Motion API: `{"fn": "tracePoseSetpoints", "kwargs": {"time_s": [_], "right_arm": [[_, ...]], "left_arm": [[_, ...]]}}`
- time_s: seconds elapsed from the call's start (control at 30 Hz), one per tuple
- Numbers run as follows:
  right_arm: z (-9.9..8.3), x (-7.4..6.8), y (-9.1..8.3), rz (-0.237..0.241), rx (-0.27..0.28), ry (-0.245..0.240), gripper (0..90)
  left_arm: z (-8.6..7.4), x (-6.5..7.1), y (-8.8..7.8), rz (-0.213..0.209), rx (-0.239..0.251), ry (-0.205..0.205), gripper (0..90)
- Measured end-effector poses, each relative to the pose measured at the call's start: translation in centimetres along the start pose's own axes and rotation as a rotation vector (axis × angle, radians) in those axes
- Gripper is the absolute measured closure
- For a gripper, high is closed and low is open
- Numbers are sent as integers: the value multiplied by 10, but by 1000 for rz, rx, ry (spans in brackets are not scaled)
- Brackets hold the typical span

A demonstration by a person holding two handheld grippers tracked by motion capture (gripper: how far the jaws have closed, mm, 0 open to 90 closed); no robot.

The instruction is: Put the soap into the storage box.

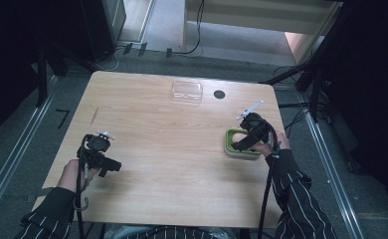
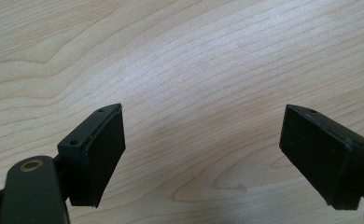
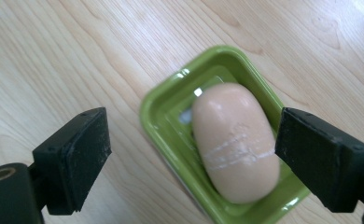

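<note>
A pale peach bar of soap (image 3: 234,140) lies in a green soap dish (image 3: 161,107) on the wooden table. My right gripper (image 3: 194,158) hovers just above it, open, with its jaws wide on either side of the soap and not touching it. In the high view the dish (image 1: 230,149) sits at the table's right side, partly hidden under the right gripper (image 1: 239,144). Near the table's left front, my left gripper (image 1: 116,167) is held low and points to the right. Its jaws (image 2: 227,154) stand open over bare wood.
A clear plastic container (image 1: 187,91) and a small black disc (image 1: 219,94) sit near the table's far edge. The table's right edge (image 1: 281,124) runs close behind the dish. Cables and stand legs crowd the floor beyond the table.
</note>
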State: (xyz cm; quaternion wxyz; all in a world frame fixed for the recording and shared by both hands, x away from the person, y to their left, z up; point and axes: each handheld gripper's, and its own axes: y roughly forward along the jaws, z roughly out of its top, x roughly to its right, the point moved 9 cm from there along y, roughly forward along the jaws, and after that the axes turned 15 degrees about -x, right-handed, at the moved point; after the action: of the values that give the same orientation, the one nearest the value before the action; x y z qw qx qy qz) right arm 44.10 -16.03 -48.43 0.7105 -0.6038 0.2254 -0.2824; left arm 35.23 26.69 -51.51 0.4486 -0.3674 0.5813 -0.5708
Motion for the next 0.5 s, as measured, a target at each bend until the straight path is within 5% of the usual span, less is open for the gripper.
{"fn": "tracePoseSetpoints", "kwargs": {"time_s": [0.5], "right_arm": [[-10, -40, -4, -7, -7, -17, 107]], "left_arm": [[0, 1, -1, 1, 3, 2, 148]]}}
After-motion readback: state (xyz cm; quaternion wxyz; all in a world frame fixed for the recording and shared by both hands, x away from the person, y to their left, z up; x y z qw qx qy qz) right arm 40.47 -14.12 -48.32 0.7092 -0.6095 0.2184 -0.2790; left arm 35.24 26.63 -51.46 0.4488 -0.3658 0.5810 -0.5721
